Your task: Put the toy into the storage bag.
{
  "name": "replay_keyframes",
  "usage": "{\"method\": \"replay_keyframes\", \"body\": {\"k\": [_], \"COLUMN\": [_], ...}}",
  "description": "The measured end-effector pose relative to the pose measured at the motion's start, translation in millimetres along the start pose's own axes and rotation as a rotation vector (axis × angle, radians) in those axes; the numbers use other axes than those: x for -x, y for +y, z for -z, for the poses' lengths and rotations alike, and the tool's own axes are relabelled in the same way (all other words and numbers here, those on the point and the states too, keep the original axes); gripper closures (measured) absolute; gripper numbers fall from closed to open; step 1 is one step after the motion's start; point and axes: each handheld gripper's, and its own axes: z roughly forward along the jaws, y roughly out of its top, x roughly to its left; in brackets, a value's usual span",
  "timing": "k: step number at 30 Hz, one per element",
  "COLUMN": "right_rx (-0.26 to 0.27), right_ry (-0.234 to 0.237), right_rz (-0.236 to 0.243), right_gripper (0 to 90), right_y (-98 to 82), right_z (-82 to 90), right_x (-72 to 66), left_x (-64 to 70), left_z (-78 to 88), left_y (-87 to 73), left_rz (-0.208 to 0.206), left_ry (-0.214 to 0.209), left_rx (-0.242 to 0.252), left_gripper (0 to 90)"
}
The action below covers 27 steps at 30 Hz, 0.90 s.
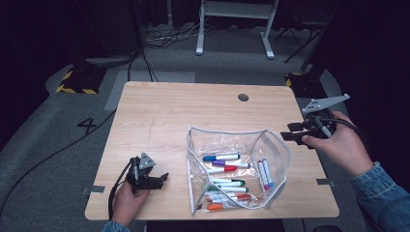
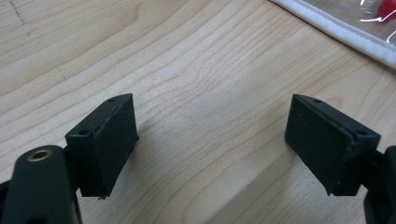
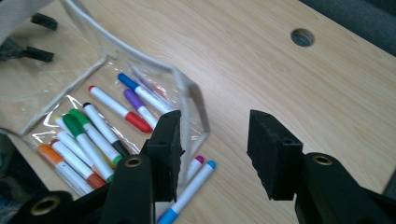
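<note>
A clear plastic pouch (image 1: 237,169) lies open on the tabletop (image 1: 164,111), between the two tools and toward the person's edge, with about a dozen markers (image 1: 227,186) on its lower sheet. Two more, blue-capped and pink-capped (image 1: 265,175), rest at its right side, pointing away from the person. The others lie mostly crosswise, caps to the right. The pouch's mouth gapes toward the far edge, its white-trimmed rim (image 3: 187,93) standing up in a loop.

The left tool (image 1: 162,179) rests near the pouch's left edge, jaws wide apart over bare wood, holding nothing. The right tool (image 1: 288,132) hovers off the pouch's far right corner, jaws roughly half apart and empty.

The pouch looks light, floppy and slick; it would likely sag if lifted by one corner, so the stiffer stitched rim seems the surest hold. The markers appear light, rigid and prone to rolling, best pinched across the barrel.
</note>
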Motion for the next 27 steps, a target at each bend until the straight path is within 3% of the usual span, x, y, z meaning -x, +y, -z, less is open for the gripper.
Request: {"method": "replay_keyframes", "body": {"k": [6,11,18,27], "right_rx": [-0.012,-0.044,-0.089,-0.139], "right_ry": [-0.052,-0.062,-0.022,0.053], "right_rz": [-0.071,-0.116,-0.164,-0.179], "right_gripper": [55.4,53.9,51.7,49.4], "right_y": [-18.5,-38.7,-69.0,-99.9], "right_z": [-1.2,-16.3,-50.8,-96.4], "right_x": [23.8,35.5,38.4,29.8], "left_x": [-0.3,-0.4,-0.4,-0.3], "left_z": [-0.4,-0.5,-0.4,-0.5], "left_y": [0.4,0.5,0.5,0.5], "left_rz": [-0.003,-0.003,-0.003,-0.003], "left_ry": [0.000,0.000,0.001,0.000], "left_rx": [0.001,0.001,0.001,0.001], "left_gripper": [17.2,17.1,17.1,17.2]}}
